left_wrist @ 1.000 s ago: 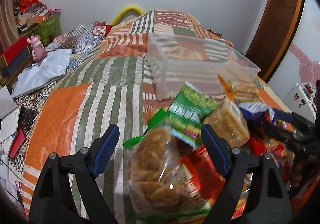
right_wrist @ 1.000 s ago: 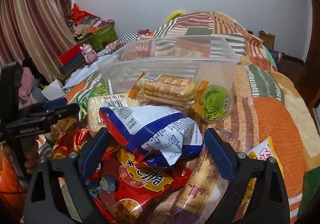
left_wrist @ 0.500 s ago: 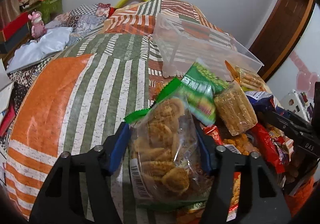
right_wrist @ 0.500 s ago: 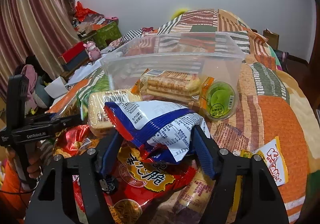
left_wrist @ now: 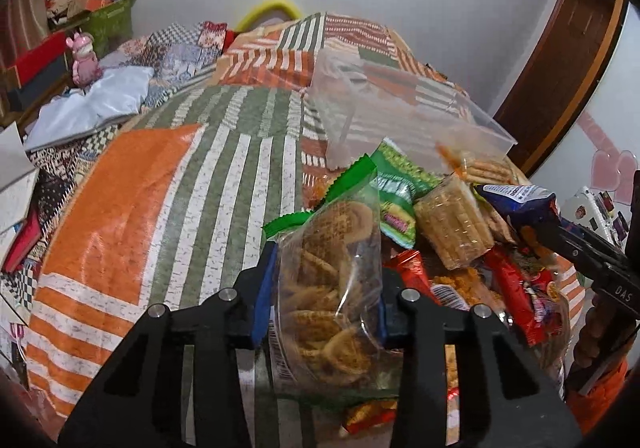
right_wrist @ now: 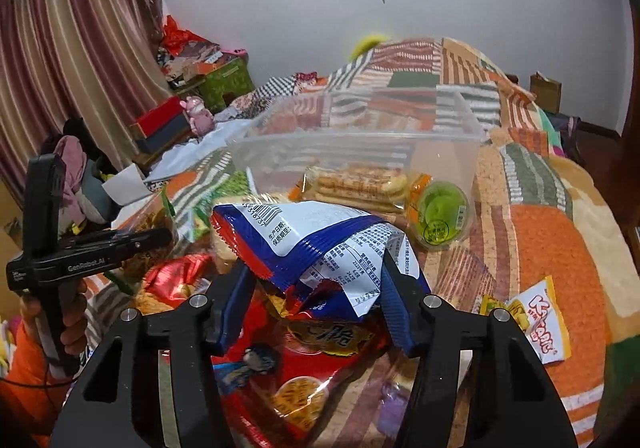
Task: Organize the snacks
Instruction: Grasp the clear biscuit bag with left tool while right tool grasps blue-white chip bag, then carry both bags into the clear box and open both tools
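Left wrist view, left to right. The bed [left_wrist: 168,176] under its striped patchwork quilt fills the 9 o'clock half. At 6 o'clock the left gripper [left_wrist: 324,280] is clenched on the clear bag of waffle crisps [left_wrist: 332,272]: its jaws have just been closing, and both blue pads now press into the bag's sides where a second ago they stood wide on either side of it. At 1 o'clock from the bag stands the clear plastic bin [left_wrist: 400,116], still without snacks inside as far as this view shows; the snack pile [left_wrist: 460,232] lies between bag and bin.

Right wrist view, left to right. At 9 o'clock a hand [right_wrist: 60,312] holds the other tool. At 6 o'clock the right gripper [right_wrist: 316,288] has also just been closing and now grasps the blue-and-white snack packet [right_wrist: 320,244], the foil crumpled between the pads. At 12 o'clock from it is the bin [right_wrist: 360,136]; a biscuit pack [right_wrist: 356,184] and green jelly cup [right_wrist: 440,212] appear through the wall, probably lying in front of it rather than inside, though the transparent plastic makes this uncertain.

Consequence: both grasps are made. The procedure moves from picking to carrying; each item next needs lifting over the bin rim.
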The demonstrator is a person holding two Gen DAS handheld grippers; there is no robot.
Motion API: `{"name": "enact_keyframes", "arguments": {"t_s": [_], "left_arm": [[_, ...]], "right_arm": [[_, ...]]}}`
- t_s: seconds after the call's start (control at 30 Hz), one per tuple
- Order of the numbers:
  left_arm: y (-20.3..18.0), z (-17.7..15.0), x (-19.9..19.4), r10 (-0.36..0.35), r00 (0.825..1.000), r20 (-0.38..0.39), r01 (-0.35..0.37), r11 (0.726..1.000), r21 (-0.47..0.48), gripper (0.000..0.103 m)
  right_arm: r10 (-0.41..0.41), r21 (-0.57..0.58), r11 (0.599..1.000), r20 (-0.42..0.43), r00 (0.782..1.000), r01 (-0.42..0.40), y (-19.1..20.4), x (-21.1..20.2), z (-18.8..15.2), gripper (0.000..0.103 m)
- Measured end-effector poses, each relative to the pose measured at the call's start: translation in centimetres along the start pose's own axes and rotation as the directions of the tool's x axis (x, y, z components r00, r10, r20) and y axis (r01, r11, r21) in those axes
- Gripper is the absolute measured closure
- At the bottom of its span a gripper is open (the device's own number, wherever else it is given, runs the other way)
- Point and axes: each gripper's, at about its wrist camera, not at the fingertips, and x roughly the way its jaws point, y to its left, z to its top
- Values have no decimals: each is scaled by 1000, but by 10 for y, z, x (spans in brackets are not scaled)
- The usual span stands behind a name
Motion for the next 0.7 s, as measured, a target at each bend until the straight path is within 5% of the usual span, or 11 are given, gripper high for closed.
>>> {"name": "enact_keyframes", "arguments": {"t_s": [0.7], "left_arm": [[-45,80,-43,-83,975,206,65,993,94,64]], "right_arm": [[-78,-38,996,187,979,86,-5,-34,61,48]]}}
